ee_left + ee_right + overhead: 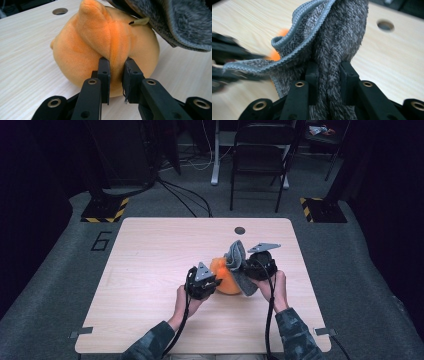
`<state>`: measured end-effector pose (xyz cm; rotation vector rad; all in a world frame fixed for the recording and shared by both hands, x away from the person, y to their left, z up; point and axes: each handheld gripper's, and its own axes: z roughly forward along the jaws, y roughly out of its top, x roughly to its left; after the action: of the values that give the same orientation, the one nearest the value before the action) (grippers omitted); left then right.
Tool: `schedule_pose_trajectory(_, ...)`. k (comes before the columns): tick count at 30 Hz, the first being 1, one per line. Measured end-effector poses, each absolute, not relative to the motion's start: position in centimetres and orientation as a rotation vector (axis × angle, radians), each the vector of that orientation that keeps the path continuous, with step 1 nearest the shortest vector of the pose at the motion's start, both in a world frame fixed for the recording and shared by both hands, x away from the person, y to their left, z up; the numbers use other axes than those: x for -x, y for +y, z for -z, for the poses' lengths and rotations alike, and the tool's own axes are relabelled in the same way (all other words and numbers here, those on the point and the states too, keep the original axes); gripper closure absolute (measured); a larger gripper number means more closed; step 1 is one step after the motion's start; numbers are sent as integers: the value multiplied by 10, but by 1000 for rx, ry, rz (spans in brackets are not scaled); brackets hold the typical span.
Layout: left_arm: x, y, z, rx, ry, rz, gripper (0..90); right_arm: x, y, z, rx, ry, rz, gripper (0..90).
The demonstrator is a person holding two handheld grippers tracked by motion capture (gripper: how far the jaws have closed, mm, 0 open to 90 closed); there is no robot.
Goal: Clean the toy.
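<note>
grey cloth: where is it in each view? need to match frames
High view: the grey cloth is right of centre, draped over the orange plush toy, held by the right claw.
Left gripper view: top right corner, hanging over the toy, which the left claw pinches.
Right gripper view: centre, bunched between the jaws of the right claw.
Shared landmark: the round hole in the table.

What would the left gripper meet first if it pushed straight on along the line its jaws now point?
The orange plush toy: the left gripper is already shut on a fold of it, so its body lies directly ahead. Beyond the toy hangs the grey cloth, though depth there is unclear.
</note>
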<state>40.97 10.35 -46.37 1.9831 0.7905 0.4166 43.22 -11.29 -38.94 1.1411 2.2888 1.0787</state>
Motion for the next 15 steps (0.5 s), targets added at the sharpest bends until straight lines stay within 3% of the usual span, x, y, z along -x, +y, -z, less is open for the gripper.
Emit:
schedule_pose_trajectory(7,-409,99,469,-2011,764,-405,776,-426,-80,405,-1036,2304,-936,721)
schedule_pose_trajectory(15,-412,103,471,-2011,769,-375,773,-438,-100,421,-1100,2327,-818,723)
